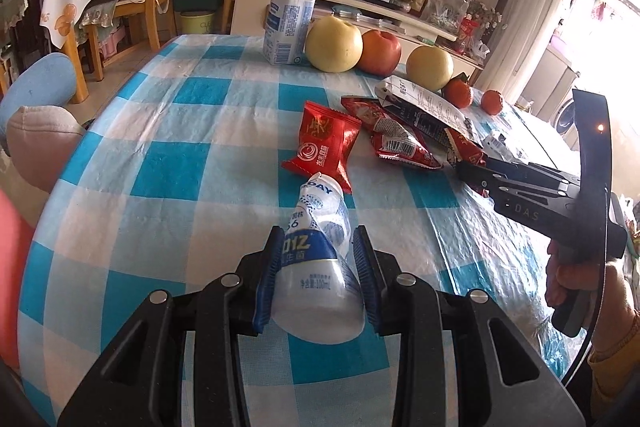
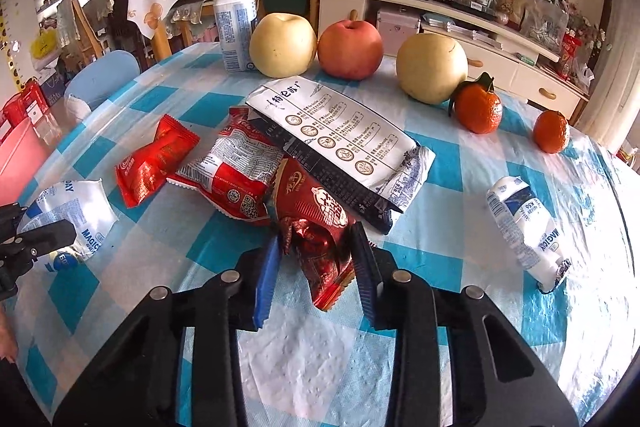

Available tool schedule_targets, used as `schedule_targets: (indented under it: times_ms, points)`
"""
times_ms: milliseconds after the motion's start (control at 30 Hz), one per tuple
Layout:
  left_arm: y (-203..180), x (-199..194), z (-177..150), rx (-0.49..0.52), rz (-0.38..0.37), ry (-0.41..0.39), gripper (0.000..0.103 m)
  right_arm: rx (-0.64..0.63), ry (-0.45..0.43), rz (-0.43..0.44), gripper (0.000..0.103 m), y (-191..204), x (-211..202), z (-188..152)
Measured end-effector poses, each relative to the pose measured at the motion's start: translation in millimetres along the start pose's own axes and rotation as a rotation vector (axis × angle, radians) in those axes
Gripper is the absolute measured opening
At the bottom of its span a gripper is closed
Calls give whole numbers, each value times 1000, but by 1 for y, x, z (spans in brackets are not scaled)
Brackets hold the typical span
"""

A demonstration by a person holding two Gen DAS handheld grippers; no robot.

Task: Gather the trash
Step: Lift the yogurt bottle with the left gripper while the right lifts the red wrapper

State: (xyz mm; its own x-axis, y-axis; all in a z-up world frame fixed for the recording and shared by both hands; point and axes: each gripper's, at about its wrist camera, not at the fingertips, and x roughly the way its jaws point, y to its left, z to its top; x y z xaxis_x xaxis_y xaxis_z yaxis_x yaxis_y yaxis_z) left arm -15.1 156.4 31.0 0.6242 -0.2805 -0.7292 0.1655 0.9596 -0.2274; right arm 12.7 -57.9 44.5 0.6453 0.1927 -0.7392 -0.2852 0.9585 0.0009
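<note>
Pickup step. My left tool (image 1: pixel 316 263) grips the crushed yogurt cup (image 1: pixel 320 267); my right tool (image 2: pixel 316 275) clamps the dark red wrapper (image 2: pixel 320 227). Next: lift both off the surface (image 2: pixel 320 359), find a bin.

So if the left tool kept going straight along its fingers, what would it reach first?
Probably the small red snack packet, lying just beyond the crushed white pouch that the left tool grips. Depth is hard to judge; angled downward, it might meet the checked tablecloth first.
</note>
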Motion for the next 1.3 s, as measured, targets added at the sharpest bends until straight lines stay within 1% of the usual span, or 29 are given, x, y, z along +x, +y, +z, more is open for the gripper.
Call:
schedule_targets:
  times_ms: [200,333,467,567,633,733,833,900,933,1000,1033,1067,1100,1133,1167,1200,1233,1300]
  points:
    - [8,-12,5,-25,-24,-32,37,38,-24,3,31,0,-11,-6]
    - [17,-21,8,-51,-31,-57,37,89,-48,29,30,1,-21,-11]
    - [27,-31,11,-81,-36,-86,37,134,-69,73,29,5,-28,-15]
    - [40,-37,13,-136,-69,-101,37,147,-71,89,29,12,-30,-18]
    - [46,-41,14,-146,-56,-114,37,163,-71,115,29,17,-33,-18]
    - [55,-46,16,-159,-41,-128,37,157,-78,130,28,28,-38,-16]
    - [64,-48,15,-177,-36,-125,36,153,-72,149,28,40,-41,-18]
    - [69,-45,14,-172,-75,-92,37,144,-64,155,28,48,-43,-20]
    - [70,-44,13,-166,-77,-82,37,137,-59,157,28,52,-44,-22]
    - [71,-43,10,-157,-56,-68,37,121,-51,156,28,59,-44,-24]
    - [72,-39,7,-154,-59,-42,38,118,-48,156,28,61,-44,-25]
    - [73,-33,4,-151,-65,-4,43,117,-47,158,28,63,-44,-26]
    - [73,-29,0,-143,-57,24,54,115,-46,161,28,64,-45,-26]
    - [71,-25,-3,-125,-46,49,60,111,-47,163,28,65,-45,-25]
    - [67,-22,-6,-94,-34,73,70,106,-50,163,28,67,-47,-25]
    - [63,-19,-9,-61,-16,90,74,99,-53,162,28,69,-48,-25]
    - [61,-18,-11,-35,5,101,76,93,-54,163,28,70,-49,-24]
    - [60,-15,-15,-14,41,127,84,81,-59,164,28,72,-50,-24]
